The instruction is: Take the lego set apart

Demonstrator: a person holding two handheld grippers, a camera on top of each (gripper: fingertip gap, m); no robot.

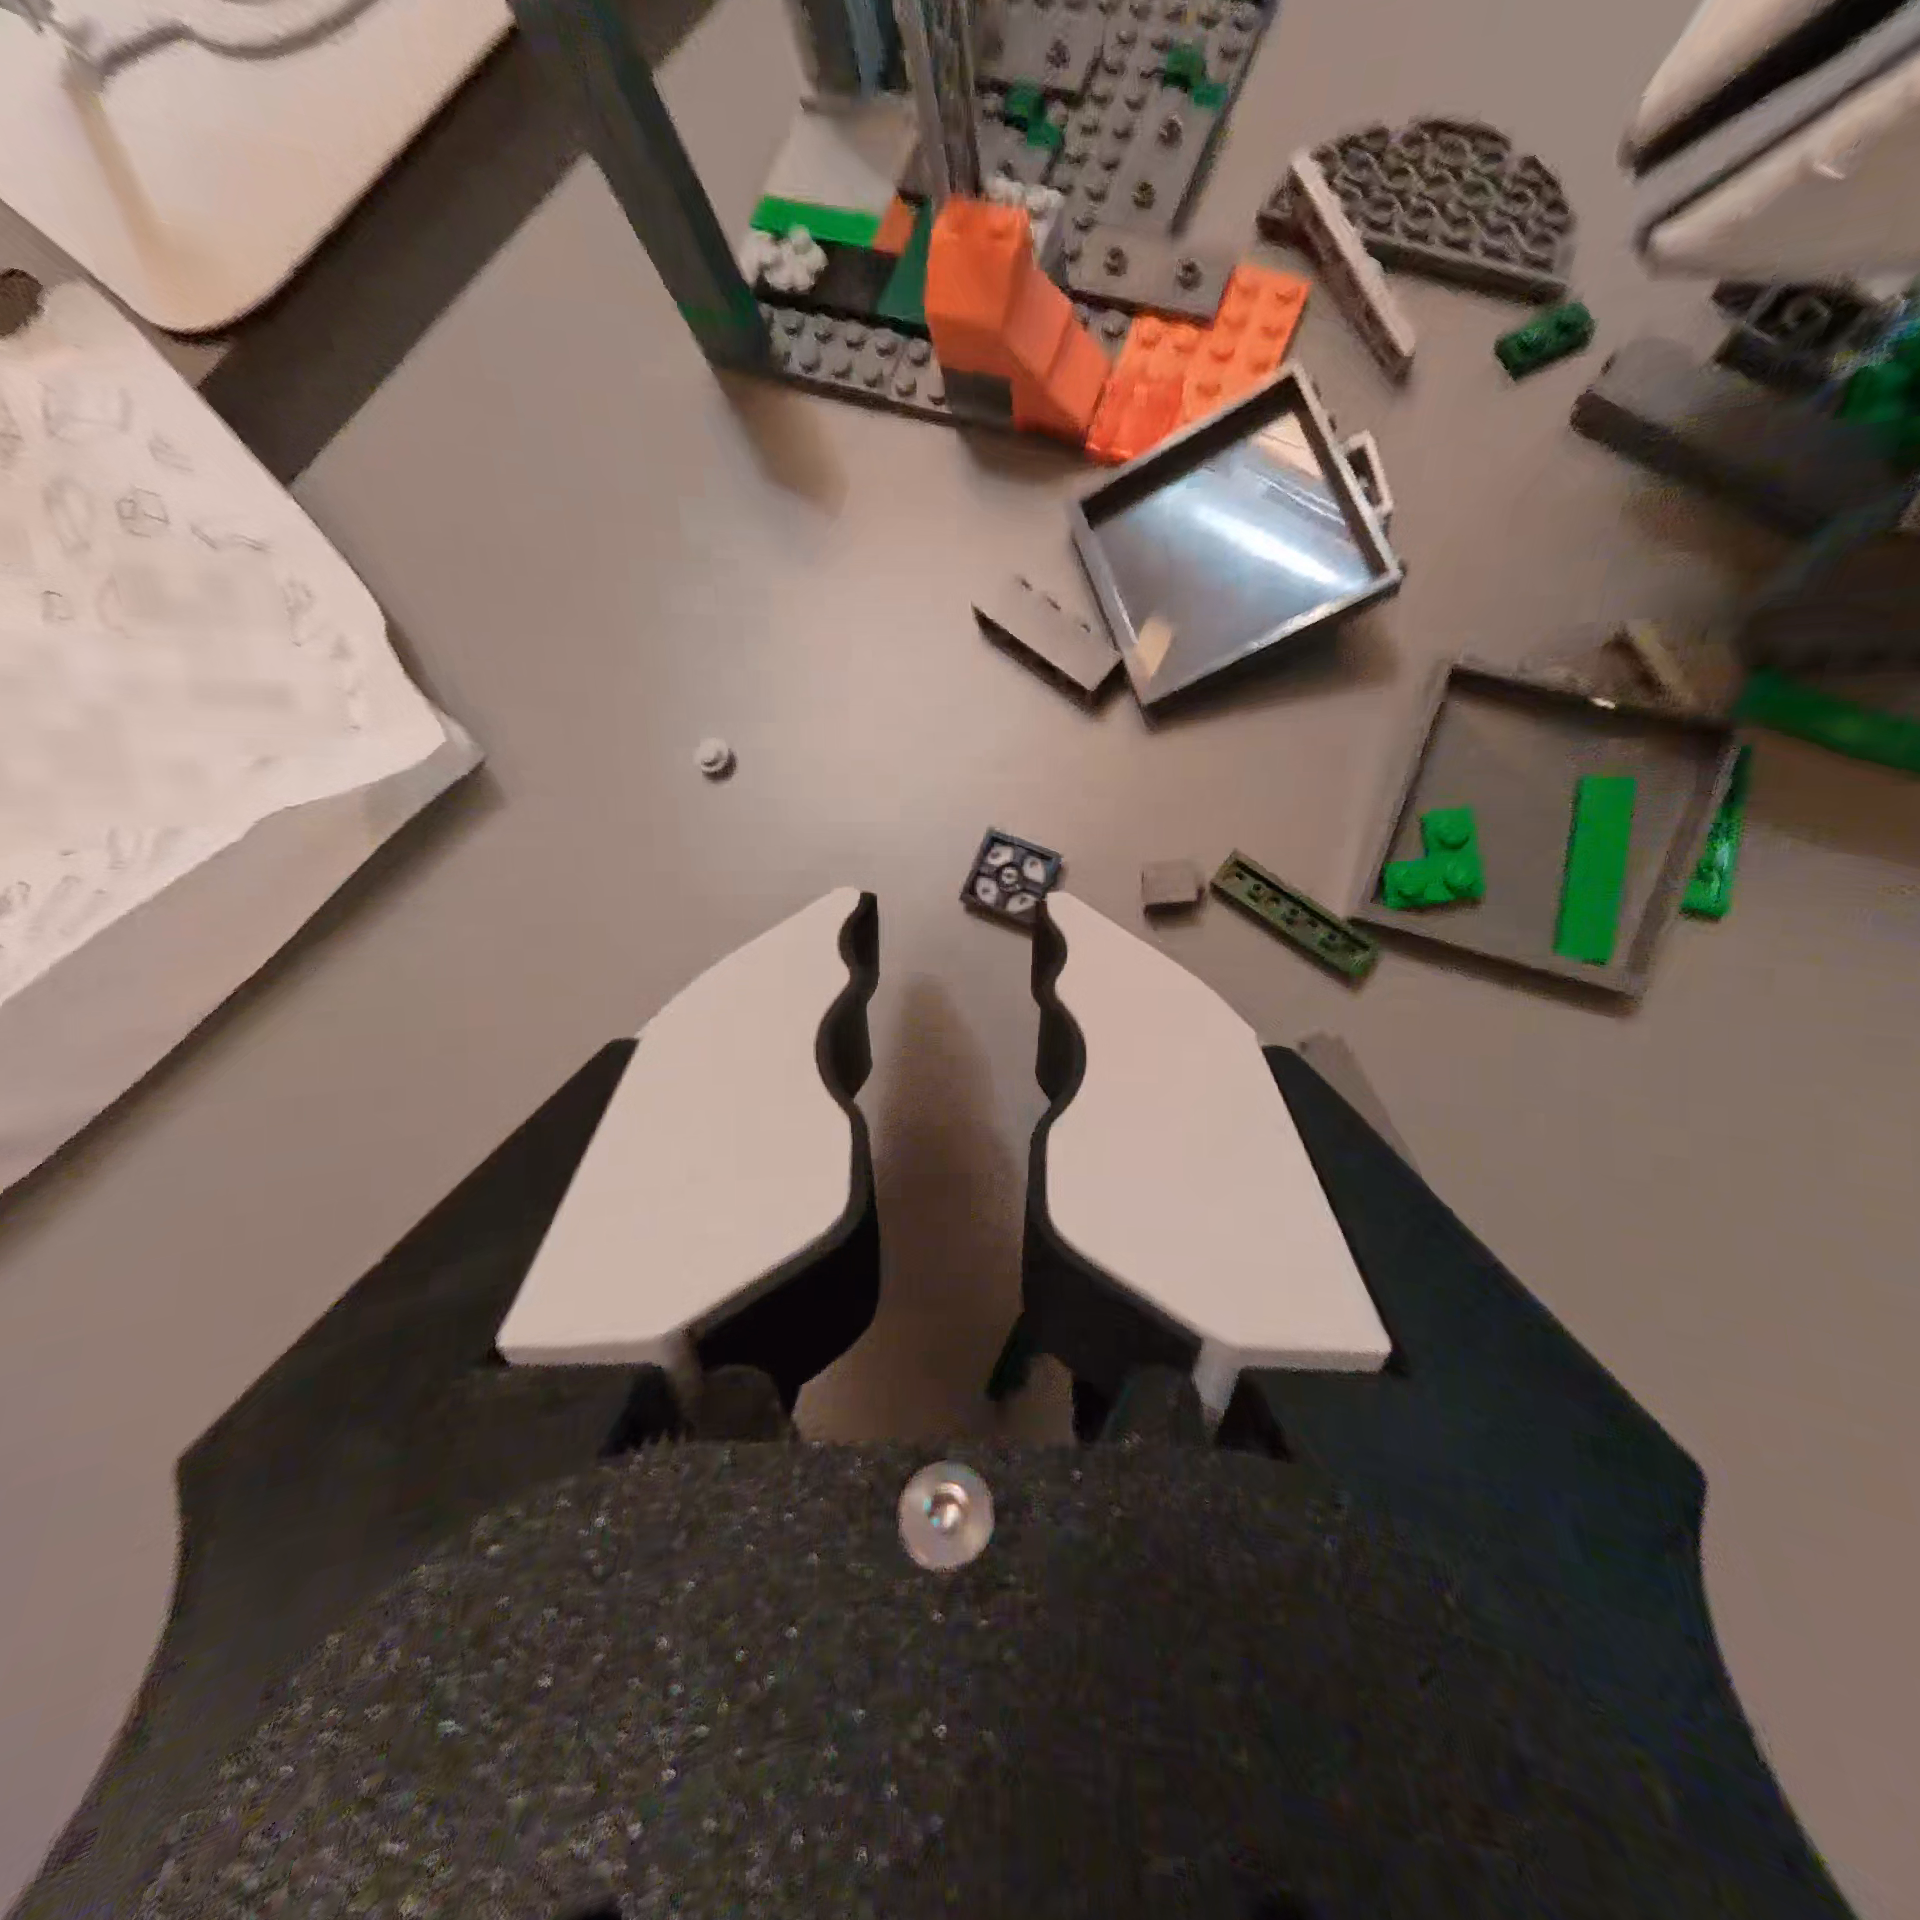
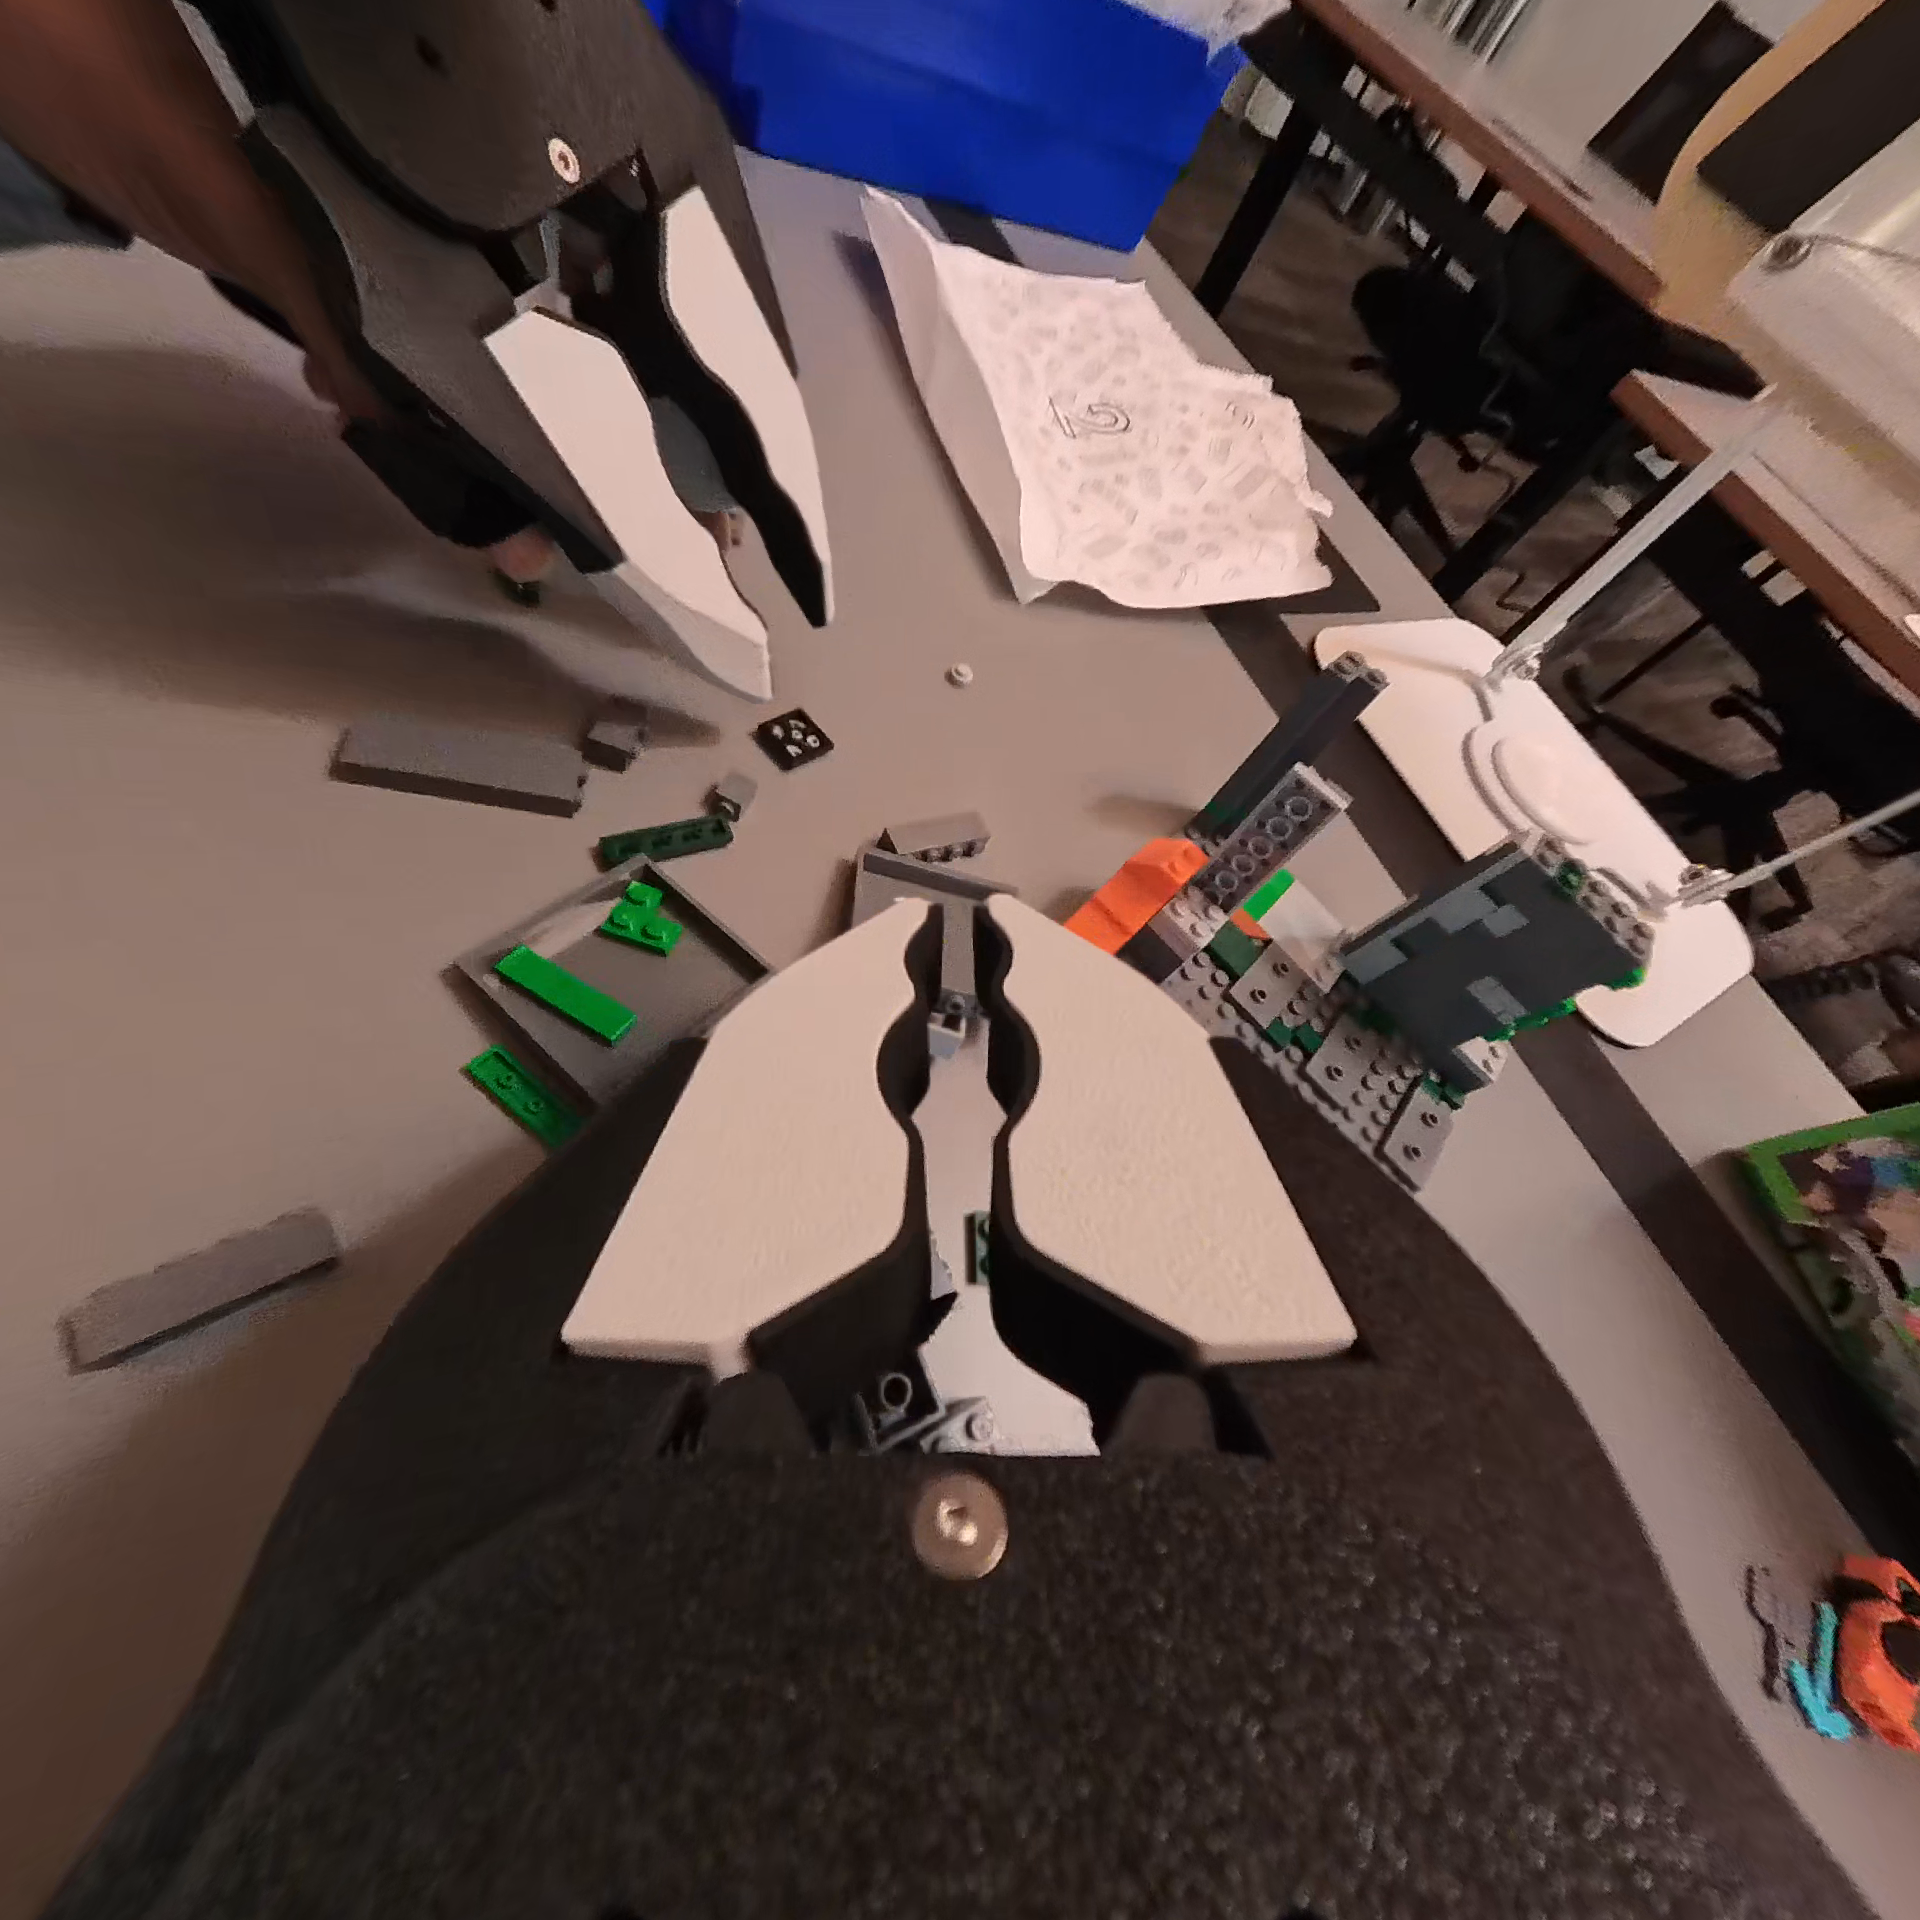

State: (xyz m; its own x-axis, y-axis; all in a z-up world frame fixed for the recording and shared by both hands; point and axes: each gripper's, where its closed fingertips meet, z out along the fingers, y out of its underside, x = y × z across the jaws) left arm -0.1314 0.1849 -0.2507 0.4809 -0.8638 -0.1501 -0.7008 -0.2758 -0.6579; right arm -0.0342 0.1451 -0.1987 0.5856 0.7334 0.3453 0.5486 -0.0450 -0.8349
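The part-built lego set [image 1: 987, 291] stands at the far side of the grey table, with orange bricks, grey studded plates and a tall dark pillar; it also shows in the right wrist view [image 2: 1351, 987]. My left gripper [image 1: 956, 909] is open and empty, low over the table, beside a small dark square tile [image 1: 1010, 878]. It also shows in the right wrist view [image 2: 790, 644]. My right gripper [image 2: 956, 909] hangs above a grey framed panel [image 1: 1236, 540], jaws a narrow gap apart with nothing between them. The panel lies loose on the table.
A grey square plate [image 1: 1538, 831] bears green pieces. Loose parts lie around: a dark green plate [image 1: 1294, 925], a round stud [image 1: 715, 756], a half-round plate [image 1: 1434, 197], long grey bricks [image 2: 457, 769]. Paper sheets [image 1: 156, 623], a white lamp base [image 2: 1507, 810] and a booklet [image 2: 1849, 1247] lie at the edges. There is about 12 centimetres between the tips of the two grippers. My right tips are about 10 centimetres from the dark green plate [image 1: 1294, 925], my left tips only 5 centimetres. Look for it in the right wrist view [image 2: 663, 836] too.
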